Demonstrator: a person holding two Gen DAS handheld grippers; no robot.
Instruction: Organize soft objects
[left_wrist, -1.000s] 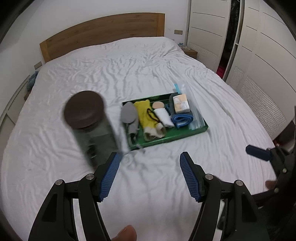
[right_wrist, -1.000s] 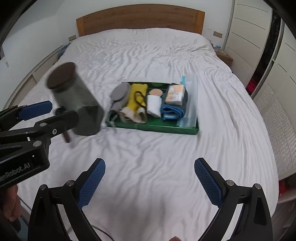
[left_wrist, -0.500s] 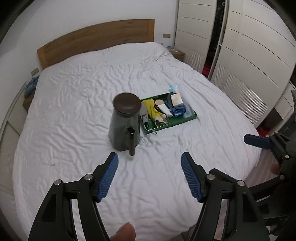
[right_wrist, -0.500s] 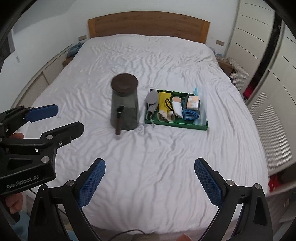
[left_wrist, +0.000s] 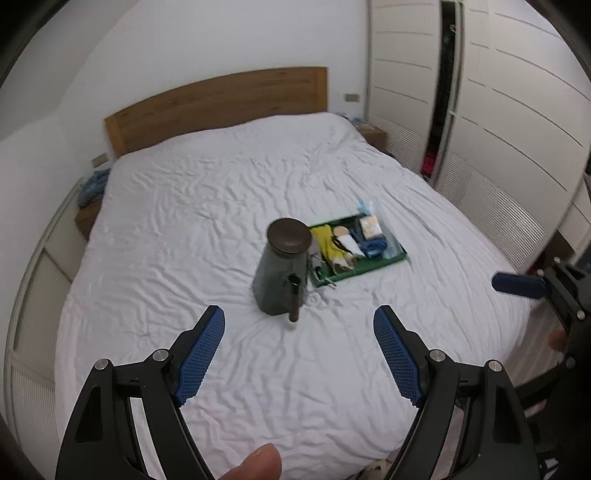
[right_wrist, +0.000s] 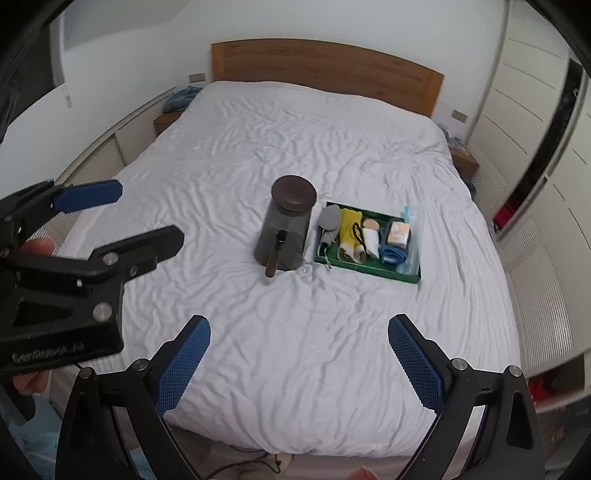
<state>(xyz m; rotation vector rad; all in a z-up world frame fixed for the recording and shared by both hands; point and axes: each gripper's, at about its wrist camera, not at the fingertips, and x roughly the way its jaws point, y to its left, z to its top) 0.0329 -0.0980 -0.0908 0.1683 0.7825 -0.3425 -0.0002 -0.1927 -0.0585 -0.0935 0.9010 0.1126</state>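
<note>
A green tray (left_wrist: 400, 256) (right_wrist: 369, 271) lies mid-bed holding several soft items side by side: a grey piece (right_wrist: 328, 218), a yellow cloth (left_wrist: 325, 240) (right_wrist: 349, 225), a white roll (right_wrist: 370, 239), a blue strap (right_wrist: 393, 254) and a peach pack (right_wrist: 399, 232). A dark grey jar with a brown lid (left_wrist: 282, 269) (right_wrist: 286, 225) stands upright just left of the tray. My left gripper (left_wrist: 299, 354) is open and empty, well short of the jar. My right gripper (right_wrist: 299, 362) is open and empty near the bed's foot.
The white bed (right_wrist: 295, 147) has a wooden headboard (right_wrist: 325, 70). White wardrobe doors (left_wrist: 498, 110) run along the right. A bedside ledge with blue cloth (left_wrist: 92, 186) sits at the left. The left gripper's body shows in the right wrist view (right_wrist: 74, 266).
Both grippers have pulled back and up from the bed, so jar and tray look smaller. The jar, blurred and tilted a second ago, now stands upright beside the tray.
</note>
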